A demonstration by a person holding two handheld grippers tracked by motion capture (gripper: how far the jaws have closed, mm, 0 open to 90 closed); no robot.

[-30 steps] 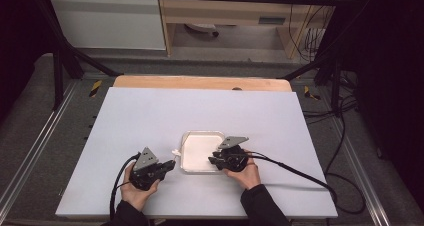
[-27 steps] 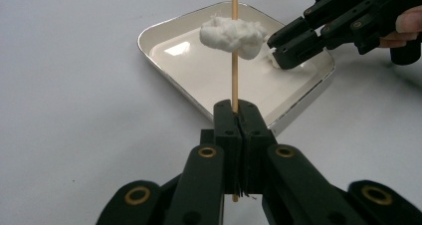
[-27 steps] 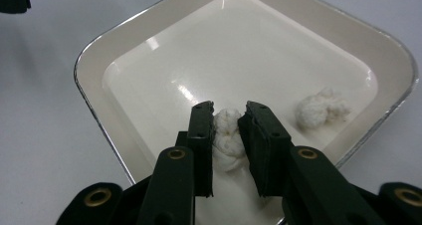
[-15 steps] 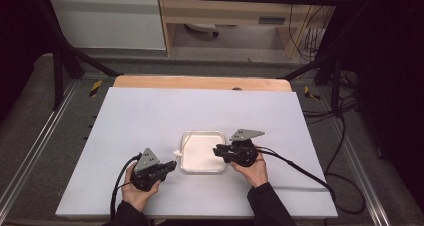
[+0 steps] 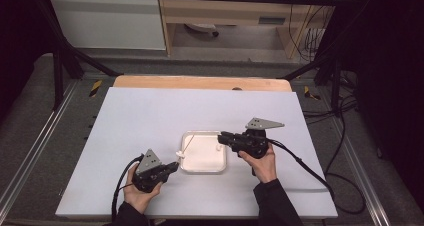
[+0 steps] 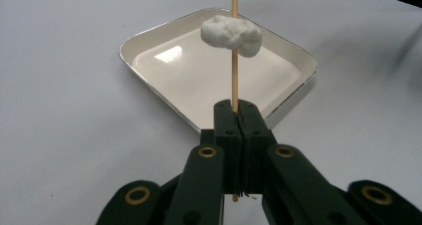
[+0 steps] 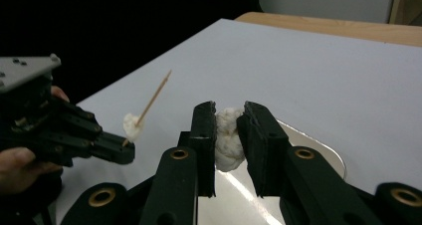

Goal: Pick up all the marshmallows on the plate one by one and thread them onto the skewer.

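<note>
A thin wooden skewer (image 6: 234, 70) stands pinched in my left gripper (image 6: 238, 108), whose jaws are shut on its lower end. A white fluffy lump (image 6: 231, 34) is threaded on it partway up. Beyond it lies a shallow white square tray (image 6: 149, 36). In the high view the left gripper (image 5: 174, 166) sits at the tray's (image 5: 202, 172) near left corner, with the skewer (image 5: 186, 147) slanting over the tray. My right gripper (image 7: 229, 110) is shut on a second white lump (image 7: 226, 138) and hovers above the tray's right side (image 5: 221, 135).
The tray rests near the front middle of a large white tabletop (image 5: 150, 116). A wooden strip (image 5: 200, 82) runs along the far edge. Cables (image 5: 305, 166) trail from both grippers toward the front and right. Dark frame bars stand around the table.
My right gripper has lifted off the tray with the white lump and drifted right and farther back. The left gripper with the skewer has stayed where it was.
</note>
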